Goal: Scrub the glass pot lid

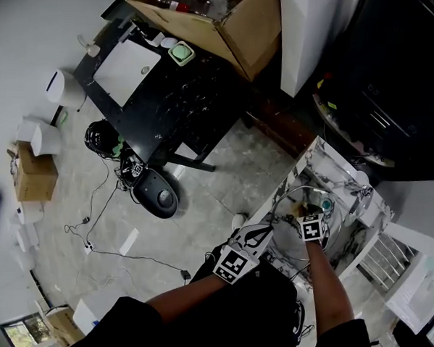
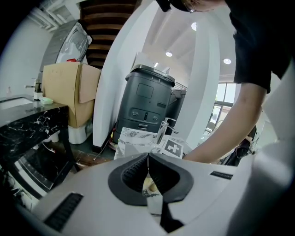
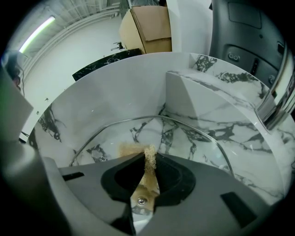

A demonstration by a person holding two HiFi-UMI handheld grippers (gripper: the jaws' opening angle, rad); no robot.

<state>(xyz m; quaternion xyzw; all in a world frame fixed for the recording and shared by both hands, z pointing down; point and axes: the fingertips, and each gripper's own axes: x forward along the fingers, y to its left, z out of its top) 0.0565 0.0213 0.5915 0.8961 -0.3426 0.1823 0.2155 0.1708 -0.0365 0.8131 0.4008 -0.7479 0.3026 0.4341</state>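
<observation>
While the head view places the glass pot lid [image 1: 291, 198] in the marble sink [image 1: 313, 157], we record from their own views the left gripper [image 2: 148, 162] closed on its rim and the right gripper [image 3: 148, 168] pinching a tan sponge [image 3: 150, 156] against it.

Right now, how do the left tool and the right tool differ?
The right tool is clamped on a tan scrub pad pressed to the glass pot lid; the left tool pinches only a thin edge, apparently that lid's rim. The right tool aims down into the marble sink; the left tool aims level, towards the faucet. Both are shut.
</observation>
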